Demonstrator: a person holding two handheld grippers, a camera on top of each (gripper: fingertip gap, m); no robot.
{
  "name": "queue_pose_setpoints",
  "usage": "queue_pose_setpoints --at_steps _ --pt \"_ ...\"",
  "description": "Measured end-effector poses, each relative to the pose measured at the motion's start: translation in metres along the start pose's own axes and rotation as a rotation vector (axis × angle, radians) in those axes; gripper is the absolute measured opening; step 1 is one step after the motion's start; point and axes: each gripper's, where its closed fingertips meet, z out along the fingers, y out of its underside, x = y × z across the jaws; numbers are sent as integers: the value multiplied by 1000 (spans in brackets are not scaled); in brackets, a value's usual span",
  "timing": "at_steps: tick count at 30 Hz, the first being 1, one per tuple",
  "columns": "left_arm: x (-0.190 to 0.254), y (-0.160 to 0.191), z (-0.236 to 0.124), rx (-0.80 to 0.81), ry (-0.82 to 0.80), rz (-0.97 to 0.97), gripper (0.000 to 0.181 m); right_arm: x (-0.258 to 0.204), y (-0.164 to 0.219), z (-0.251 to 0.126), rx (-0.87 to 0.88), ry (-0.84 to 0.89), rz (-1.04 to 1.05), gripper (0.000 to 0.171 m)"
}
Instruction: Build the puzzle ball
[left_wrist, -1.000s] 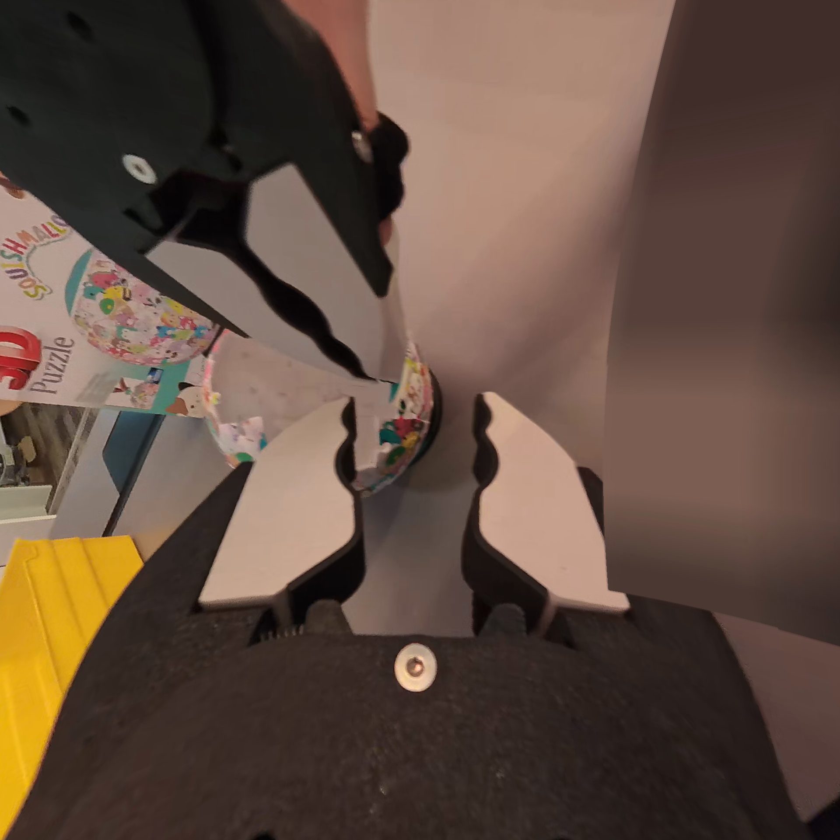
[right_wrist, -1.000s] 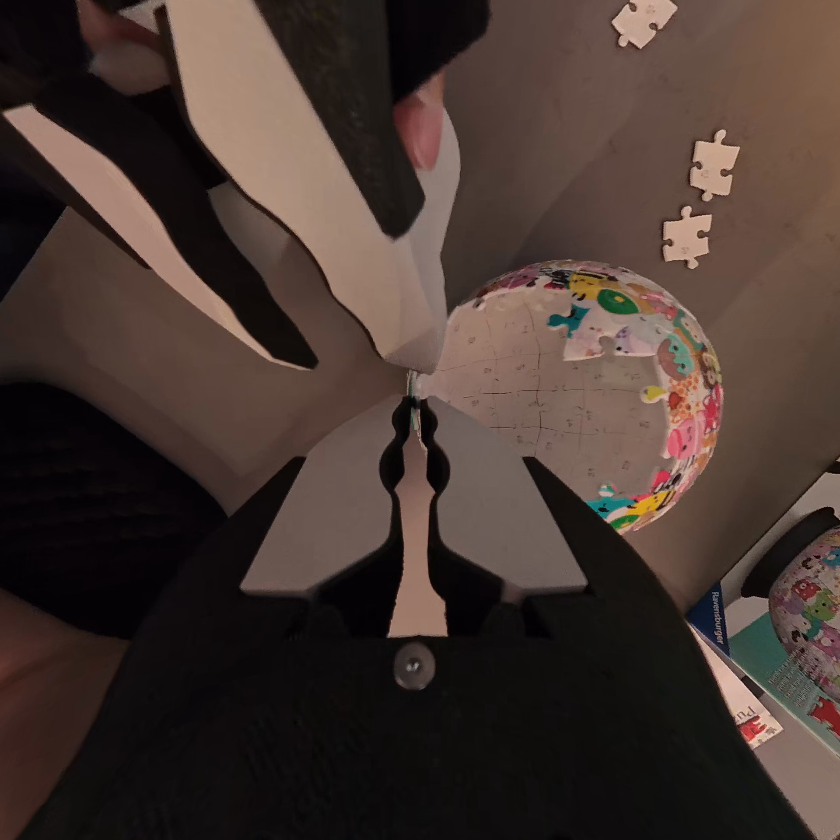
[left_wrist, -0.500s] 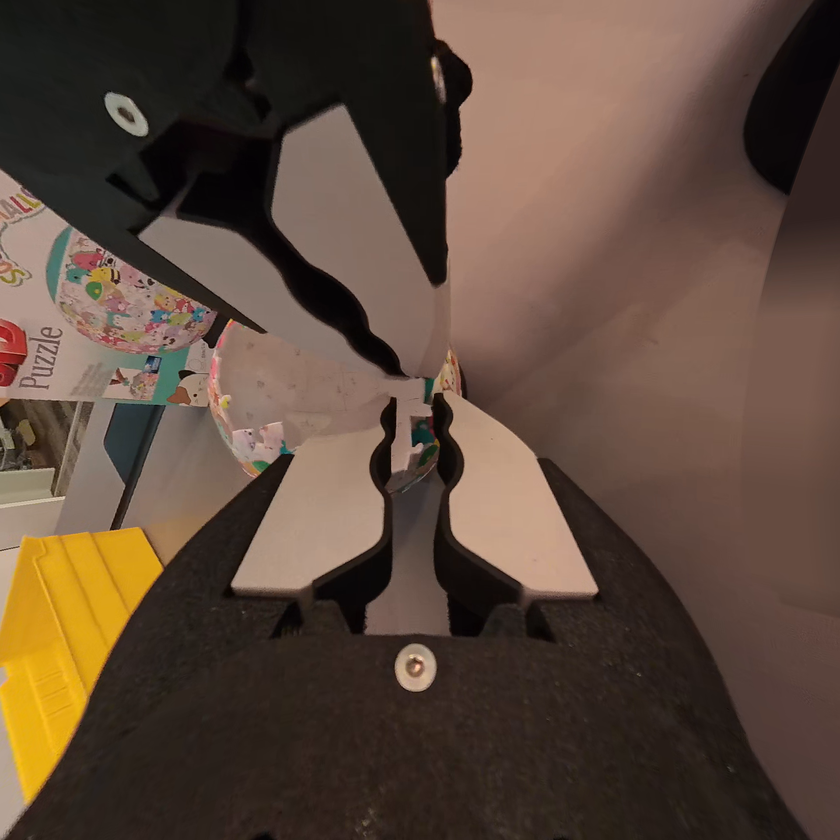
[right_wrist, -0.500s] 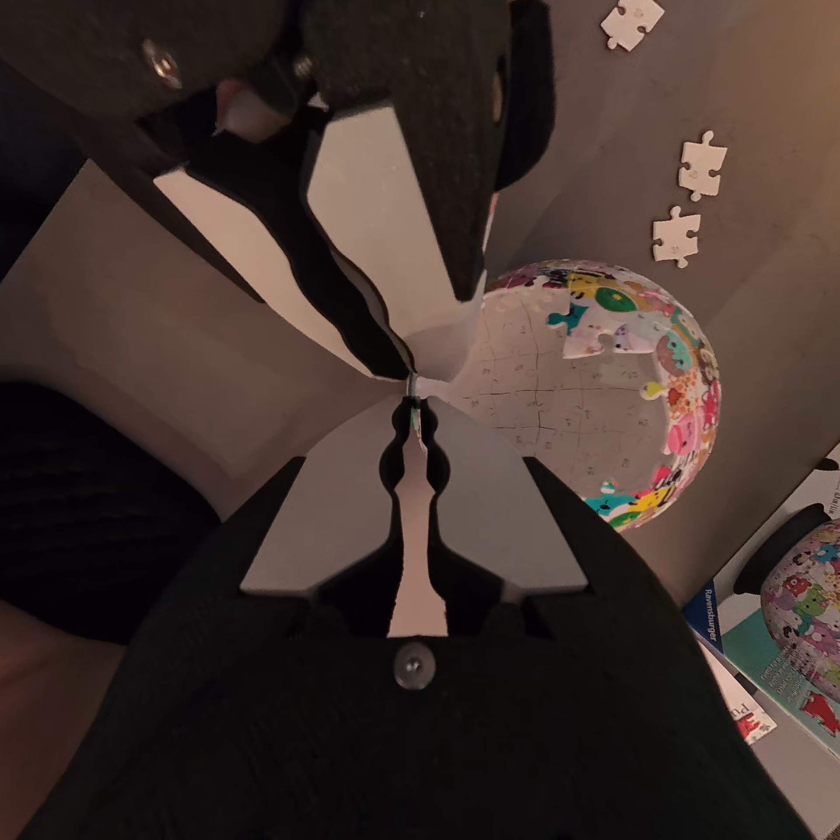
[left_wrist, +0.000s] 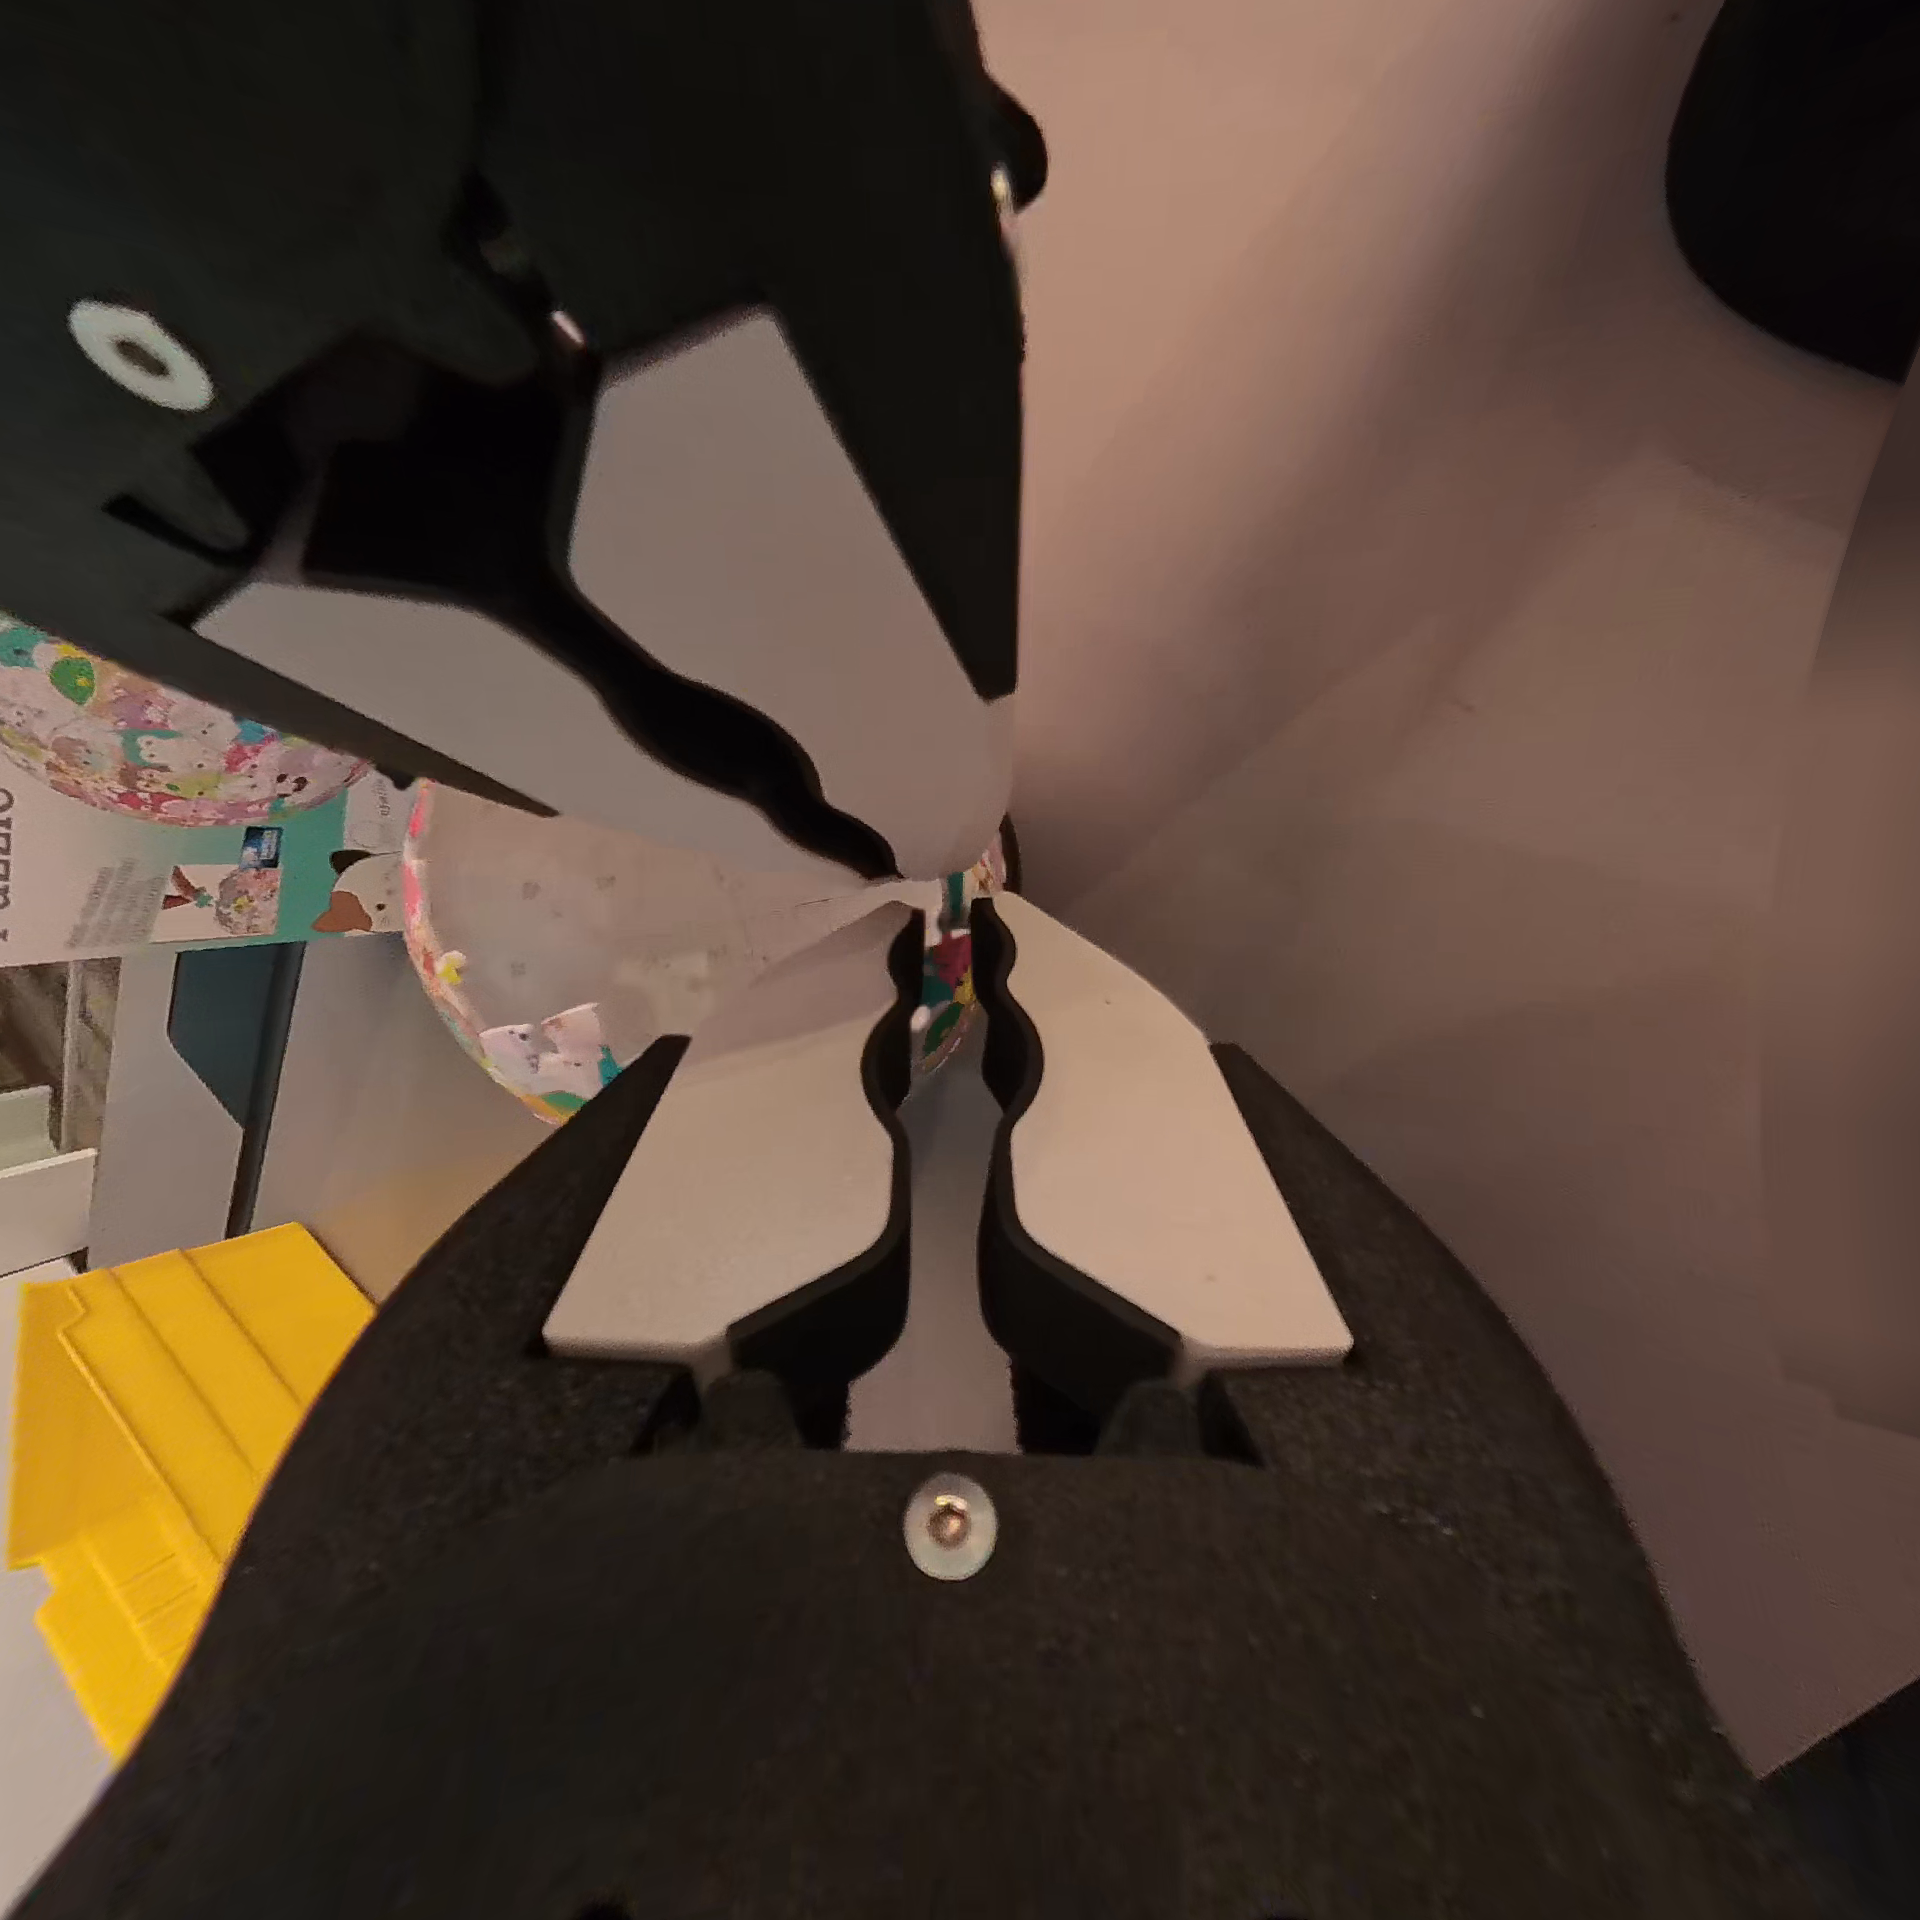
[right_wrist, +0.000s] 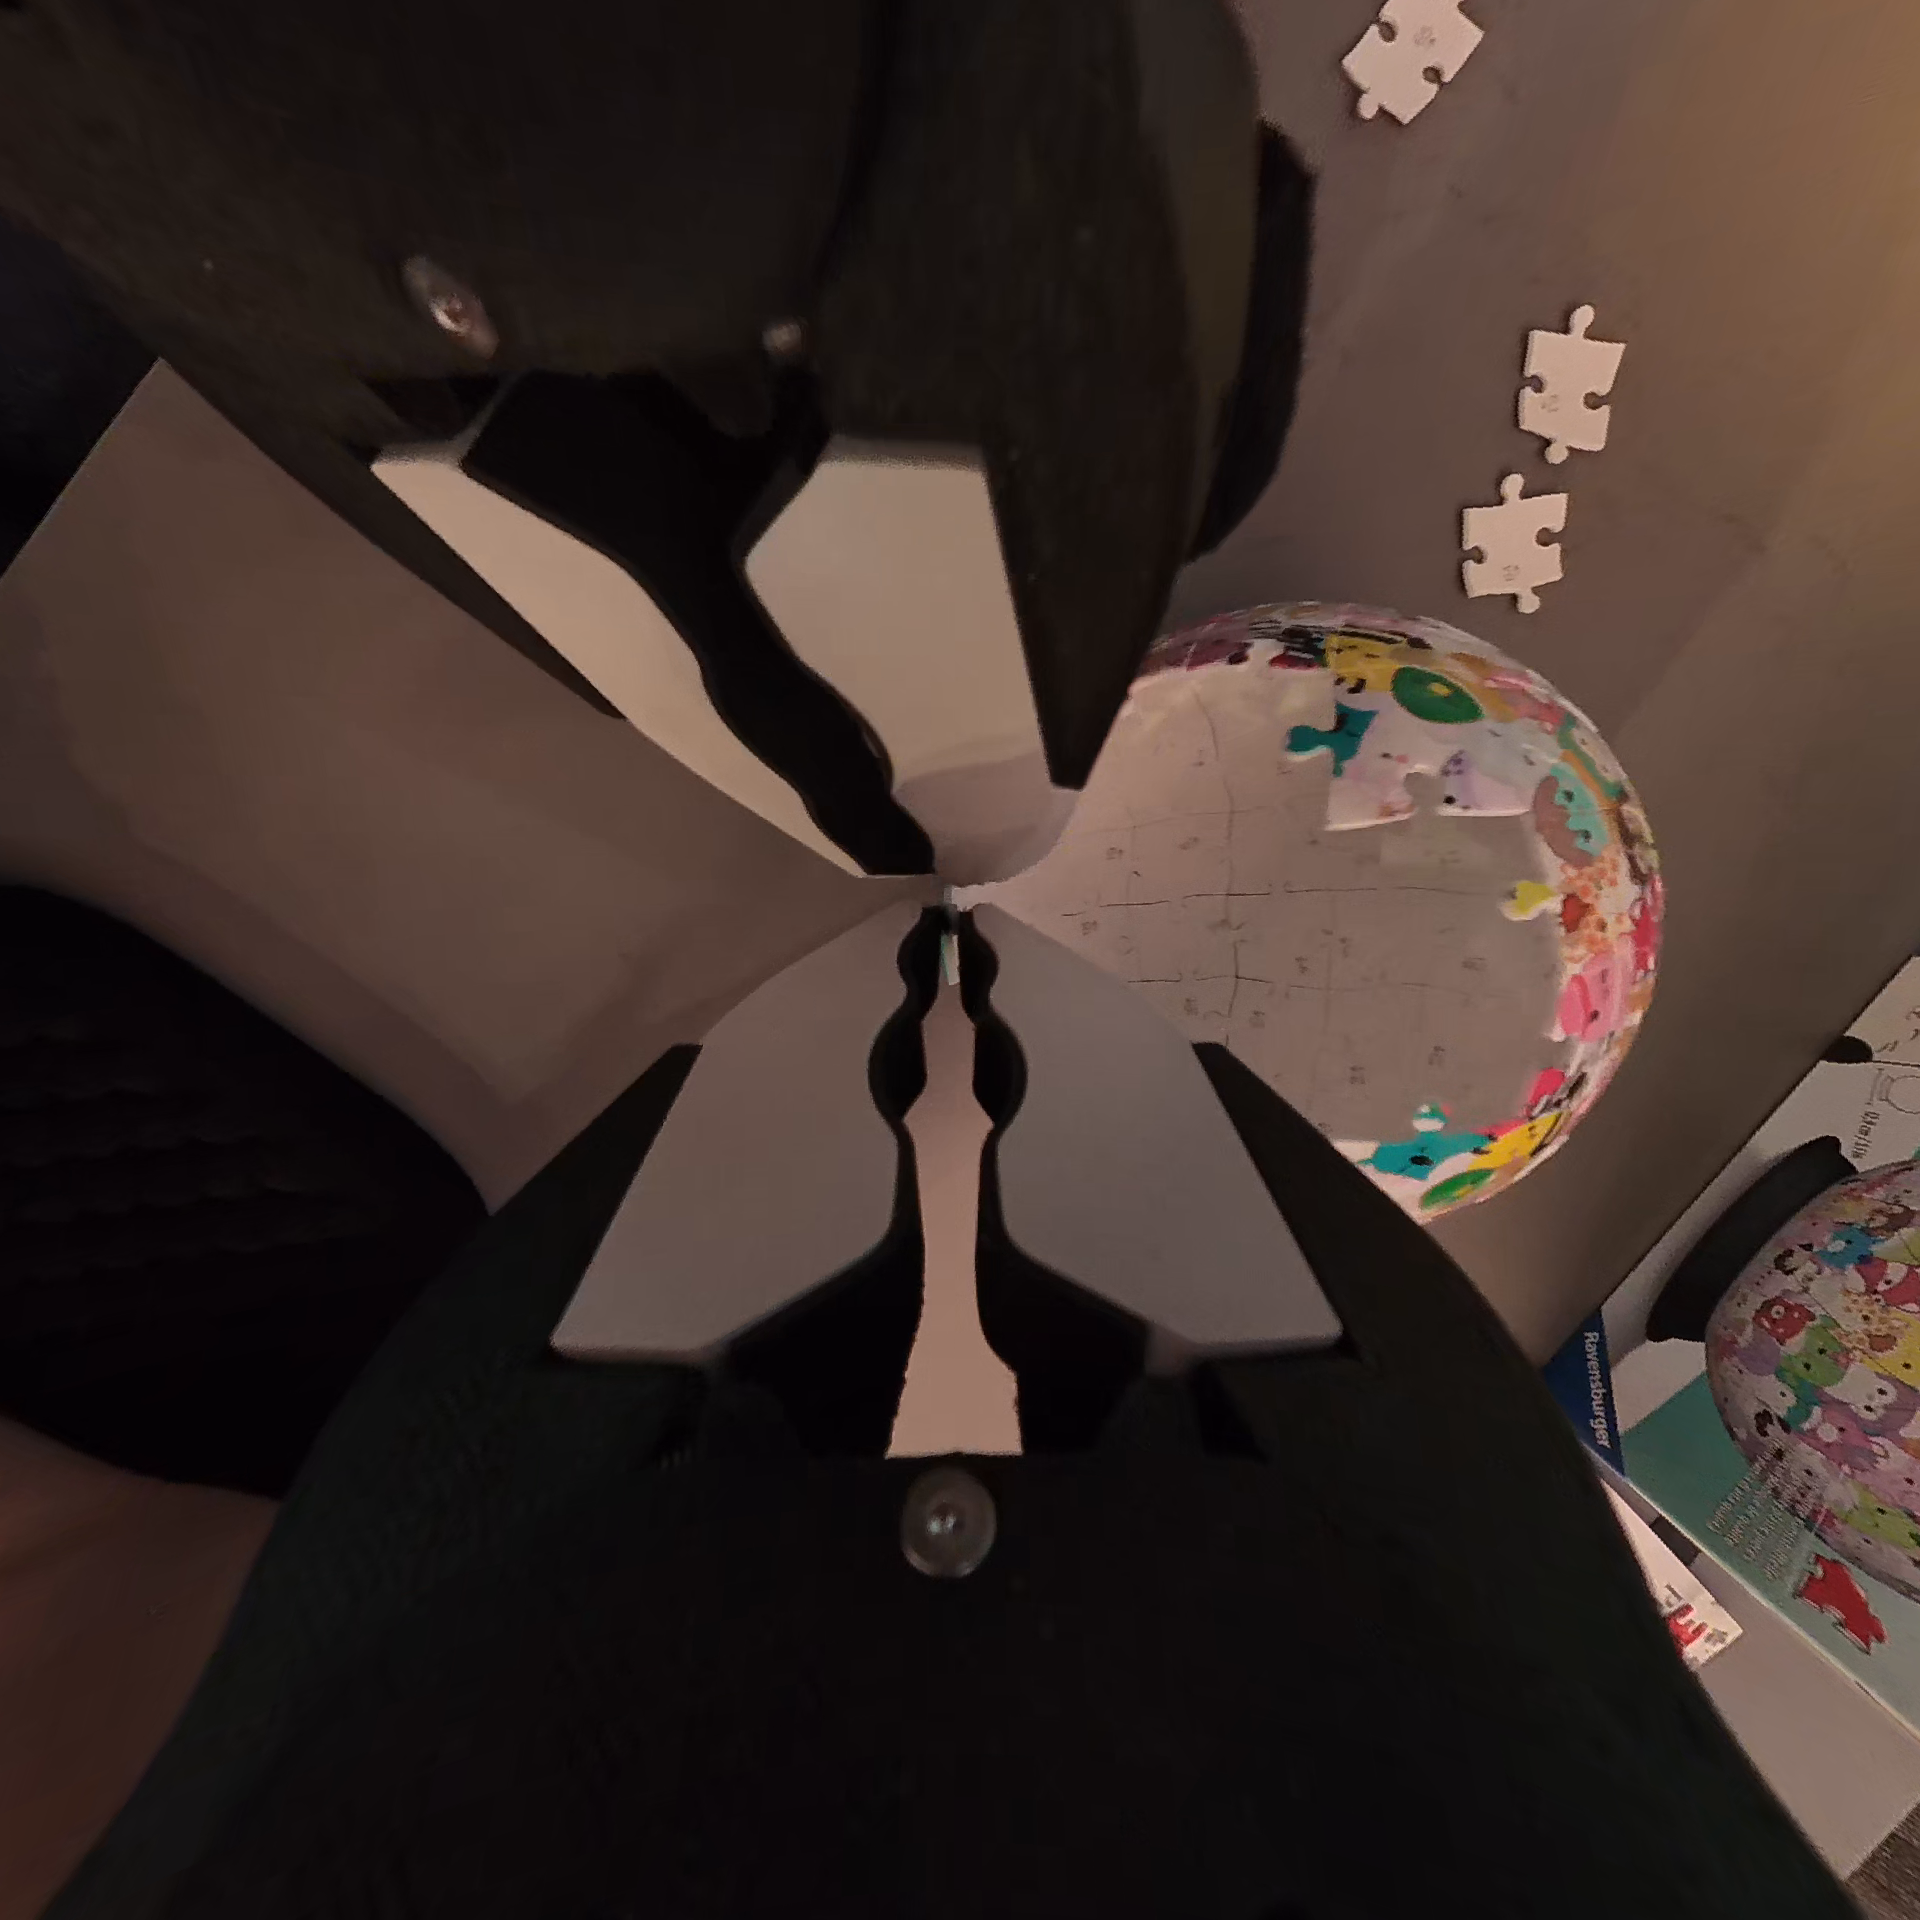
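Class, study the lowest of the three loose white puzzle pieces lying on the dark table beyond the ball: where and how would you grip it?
The lowest loose piece lies flat, back up, on the table, apart from its neighbour. Likely best: come straight down from above and pinch across its straight-sided middle, avoiding the knobs.

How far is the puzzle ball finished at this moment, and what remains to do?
Partly done: the puzzle ball is an open shell, its white inside showing. In hand: the right gripper pinches a thin piece, with the left gripper nearly shut at the same spot. Left: three loose pieces lie on the table, and the shell is unclosed.
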Motion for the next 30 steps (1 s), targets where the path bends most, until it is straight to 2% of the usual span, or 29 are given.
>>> queue_pose_setpoints --at_steps 18,30 --pt "4 1 -2 18 94 -97 3 -5 4 1 8 -30 0 6" --pt "2 -3 -4 19 103 -116 2 -2 2 -26 186 -37 -32 8"
